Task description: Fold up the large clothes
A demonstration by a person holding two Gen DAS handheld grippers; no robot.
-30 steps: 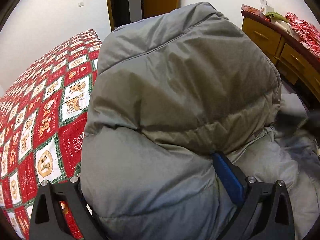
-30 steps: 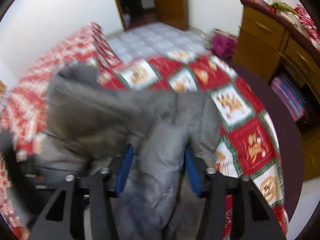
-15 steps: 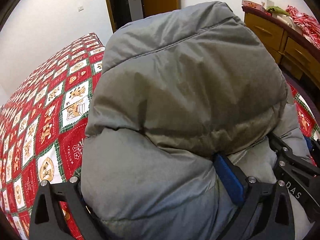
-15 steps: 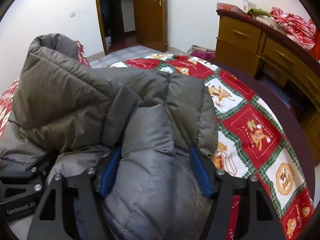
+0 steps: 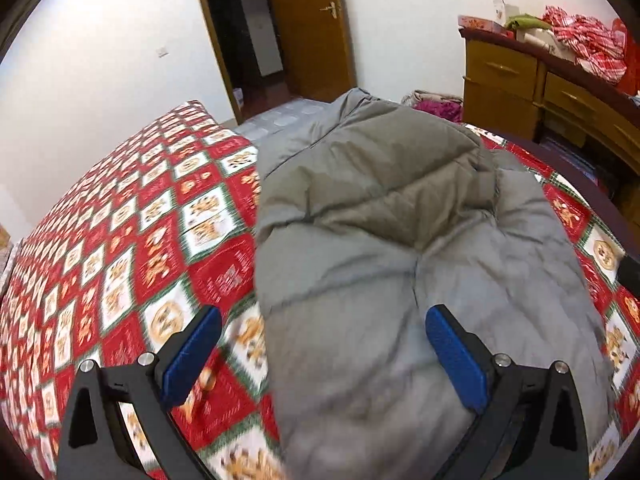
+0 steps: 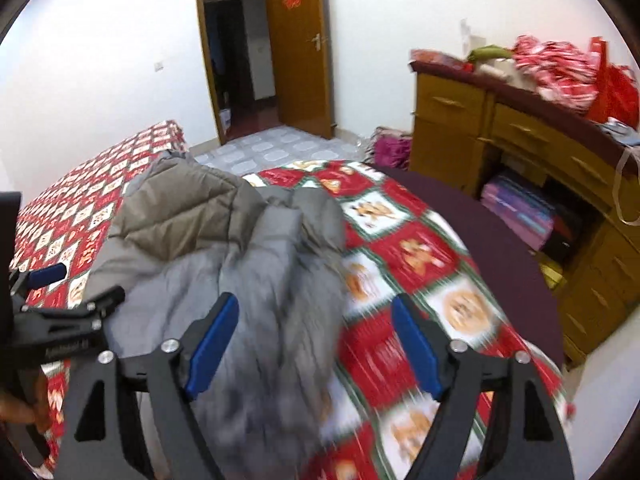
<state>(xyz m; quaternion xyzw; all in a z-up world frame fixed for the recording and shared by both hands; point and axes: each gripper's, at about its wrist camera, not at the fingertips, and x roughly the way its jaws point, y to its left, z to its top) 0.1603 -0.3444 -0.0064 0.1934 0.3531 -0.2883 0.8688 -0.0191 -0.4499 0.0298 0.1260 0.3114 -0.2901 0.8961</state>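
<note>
A large grey puffer jacket (image 5: 380,220) lies in a folded heap on the bed, its darker quilted part on top. My left gripper (image 5: 324,356) is open above the jacket's near left edge, and neither blue pad presses on the cloth. In the right wrist view the jacket (image 6: 240,248) lies left of centre. My right gripper (image 6: 314,344) hovers over its near end with the jaws opening; cloth shows below the gap, free of the pads. The left gripper (image 6: 80,284) shows at that view's left edge.
A red, white and green patterned quilt (image 5: 120,260) covers the bed. A wooden dresser (image 6: 520,148) piled with red cloth and bags stands on the right. An open wooden door (image 6: 300,48) is at the back. A hand (image 6: 20,412) holds the left gripper's handle.
Both grippers have let go of the jacket, opened and pulled back and up. The raised jacket has dropped onto the bed as a folded heap.
</note>
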